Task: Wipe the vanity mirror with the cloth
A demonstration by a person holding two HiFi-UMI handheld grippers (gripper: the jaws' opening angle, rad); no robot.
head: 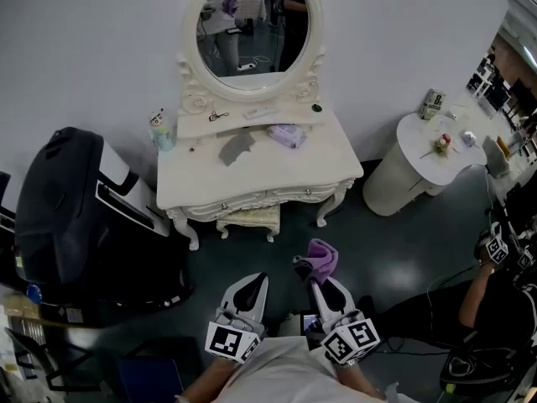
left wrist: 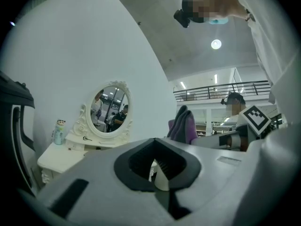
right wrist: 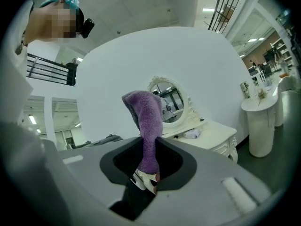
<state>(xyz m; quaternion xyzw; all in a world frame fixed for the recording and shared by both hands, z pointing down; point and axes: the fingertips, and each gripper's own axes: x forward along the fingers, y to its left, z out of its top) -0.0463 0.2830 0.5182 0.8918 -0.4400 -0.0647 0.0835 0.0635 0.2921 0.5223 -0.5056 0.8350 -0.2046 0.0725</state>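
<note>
The right gripper (head: 317,285) had its jaws closed on the purple cloth (right wrist: 148,117), which stood up above the jaw tips. The left gripper (head: 254,285), just beside it on its left, had its jaws together with nothing between them. Well ahead of both grippers stood the white vanity table (head: 252,179), and the oval vanity mirror (head: 252,28) rose at its far edge, well apart from the cloth.
</note>
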